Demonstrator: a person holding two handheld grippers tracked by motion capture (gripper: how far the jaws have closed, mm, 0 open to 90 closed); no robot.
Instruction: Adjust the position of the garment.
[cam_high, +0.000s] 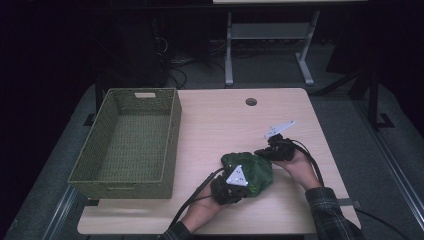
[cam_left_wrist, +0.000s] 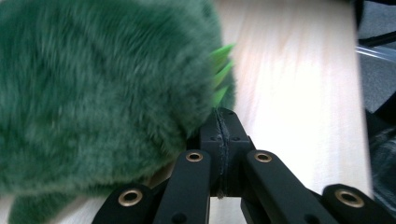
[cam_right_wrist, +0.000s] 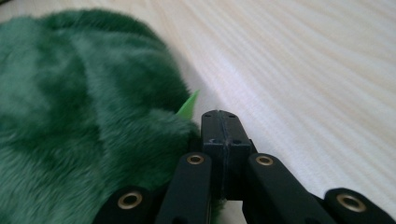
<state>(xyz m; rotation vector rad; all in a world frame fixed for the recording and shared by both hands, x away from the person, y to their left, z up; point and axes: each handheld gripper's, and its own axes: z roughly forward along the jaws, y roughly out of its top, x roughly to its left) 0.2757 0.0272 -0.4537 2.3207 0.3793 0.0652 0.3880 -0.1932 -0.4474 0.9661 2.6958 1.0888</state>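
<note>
Both claws, left gripper (cam_high: 231, 186) and right gripper (cam_high: 272, 151), are pinched tight on the green plush toy (cam_high: 252, 170) near the table's (cam_high: 220, 125) front edge; next I'd guess lift together toward the wicker basket (cam_high: 131, 145).

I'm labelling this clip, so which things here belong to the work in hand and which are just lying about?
In the job:
- fluffy dark green plush toy with light green spikes, on the table
- left gripper, jaws shut, beside the toy
- right gripper, jaws shut, beside the toy
- likely the empty green woven basket

Lying about:
- light wooden table with its round cable hole
- grey desk frame behind
</note>
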